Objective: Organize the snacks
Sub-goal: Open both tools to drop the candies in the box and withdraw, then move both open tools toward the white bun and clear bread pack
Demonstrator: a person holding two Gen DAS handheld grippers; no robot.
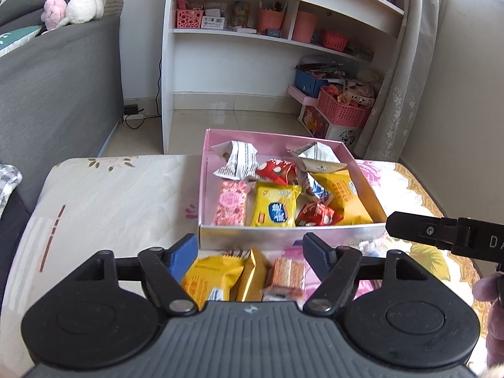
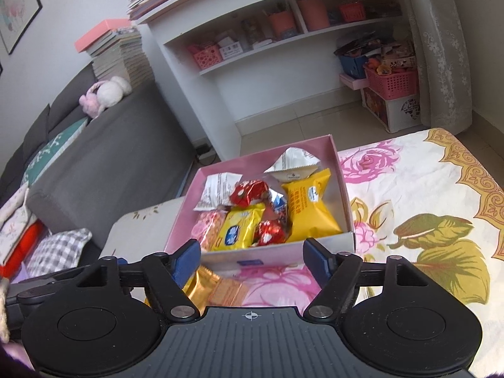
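Snacks fill the pink box point(image 1: 204, 170) on the floral tablecloth point(image 2: 409, 189): white packets at the back, red wrapped candies, a yellow biscuit packet point(image 1: 275, 209) and a pink bar point(image 1: 231, 203) in front. Three more lie outside against its near wall: a yellow packet point(image 1: 206, 278), a gold packet point(image 1: 252, 275) and an orange packet point(image 1: 288, 272). The left gripper point(image 1: 250, 249) hangs wide open over these, holding nothing; the right gripper point(image 2: 252, 256) is equally spread and empty.

Pink box point(image 1: 289, 231) near wall standing between loose packets point(image 1: 249, 275) and its packed interior, blocking low forward path. Flowered cloth point(image 2: 419, 189) right of box lying open.
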